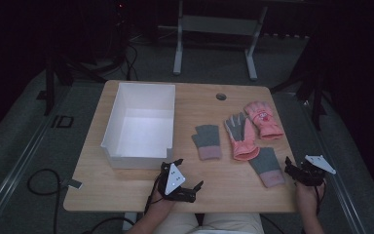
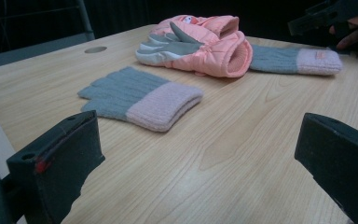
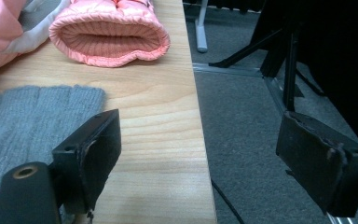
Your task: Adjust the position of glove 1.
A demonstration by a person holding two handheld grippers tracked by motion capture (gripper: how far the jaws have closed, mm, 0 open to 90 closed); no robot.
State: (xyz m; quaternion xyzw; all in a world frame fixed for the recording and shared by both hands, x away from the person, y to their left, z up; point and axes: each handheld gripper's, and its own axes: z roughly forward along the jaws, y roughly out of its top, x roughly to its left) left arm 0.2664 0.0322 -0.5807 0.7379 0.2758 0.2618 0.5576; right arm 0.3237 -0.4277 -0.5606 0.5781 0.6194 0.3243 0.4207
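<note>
Two knit gloves, grey with pink cuffs, lie flat on the wooden table: one [image 1: 207, 141] [image 2: 140, 95] mid-table, the other [image 1: 268, 166] [image 2: 293, 58] [image 3: 28, 121] near the right front corner. Between them lie two padded pink ski gloves: one [image 1: 241, 136] [image 2: 200, 46] palm up, the other [image 1: 263, 119] with its cuff [image 3: 109, 35] facing me. My left gripper [image 1: 190, 172] [image 2: 200, 140] sits low at the front edge, open and holding nothing, aimed at the mid-table knit glove. My right gripper [image 1: 302, 165] [image 3: 203, 149] is open too, its left jaw over the right knit glove, its right jaw past the table edge.
A white open box [image 1: 141, 122] stands on the left half of the table. A round cable hole [image 1: 220, 96] sits near the far edge. The table's right edge [image 3: 196, 116] drops to grey carpet, where dark stand legs [image 3: 284, 56] rise.
</note>
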